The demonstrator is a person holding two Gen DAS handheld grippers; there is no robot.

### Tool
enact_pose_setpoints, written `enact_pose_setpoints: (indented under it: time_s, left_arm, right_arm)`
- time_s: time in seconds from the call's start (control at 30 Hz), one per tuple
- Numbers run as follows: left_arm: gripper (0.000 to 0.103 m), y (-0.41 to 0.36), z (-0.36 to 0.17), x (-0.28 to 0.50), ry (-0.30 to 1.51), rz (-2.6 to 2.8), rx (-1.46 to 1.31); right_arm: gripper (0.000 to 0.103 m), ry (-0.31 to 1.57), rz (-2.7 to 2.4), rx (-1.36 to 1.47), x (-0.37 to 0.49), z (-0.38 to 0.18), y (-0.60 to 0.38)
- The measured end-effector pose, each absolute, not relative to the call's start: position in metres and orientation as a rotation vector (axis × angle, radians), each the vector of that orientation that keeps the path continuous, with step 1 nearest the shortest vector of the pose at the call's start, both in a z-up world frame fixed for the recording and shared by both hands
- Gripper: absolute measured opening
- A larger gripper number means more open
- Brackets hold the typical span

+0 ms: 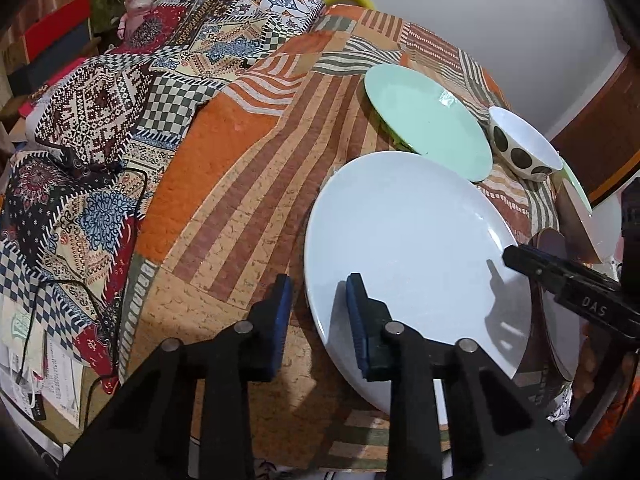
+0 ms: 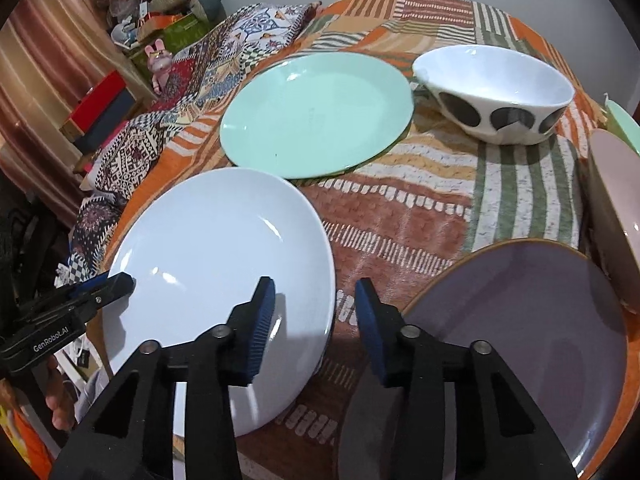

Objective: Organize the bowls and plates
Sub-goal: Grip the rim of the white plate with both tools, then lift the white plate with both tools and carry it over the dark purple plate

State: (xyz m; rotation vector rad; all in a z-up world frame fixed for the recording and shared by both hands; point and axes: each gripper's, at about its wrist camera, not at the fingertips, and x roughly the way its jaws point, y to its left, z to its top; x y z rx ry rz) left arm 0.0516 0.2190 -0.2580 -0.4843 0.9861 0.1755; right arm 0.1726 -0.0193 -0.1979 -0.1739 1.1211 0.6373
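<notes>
Hovering open and empty over the white plate [image 1: 408,256], the left gripper [image 1: 318,308] straddles its near rim; the right gripper [image 2: 316,312], fingers apart, hangs between it and the purple plate [image 2: 532,312] on the desk [image 2: 400,216].

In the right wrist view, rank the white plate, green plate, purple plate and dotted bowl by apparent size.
1. white plate and purple plate: alike, both near the camera, so unranked
2. green plate
3. dotted bowl, farthest

Glossy white plate [image 2: 216,248]; quilted cloth cover [image 1: 224,184]
</notes>
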Motion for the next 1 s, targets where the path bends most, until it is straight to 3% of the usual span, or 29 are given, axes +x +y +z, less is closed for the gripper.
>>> enact_pose_setpoints:
  time_s: [0.63,1.0]
  left_arm:
    - [0.022,0.210,-0.250,0.049,0.980,0.151,-0.472]
    - [0.022,0.194,-0.212,0.040,0.911,0.150,-0.444]
  right_arm:
    - [0.030,1.129,0.616,-0.189,0.167,-0.194,-0.016]
    - [0.030,1.052,0.632,-0.125,0.158,-0.164,-0.032]
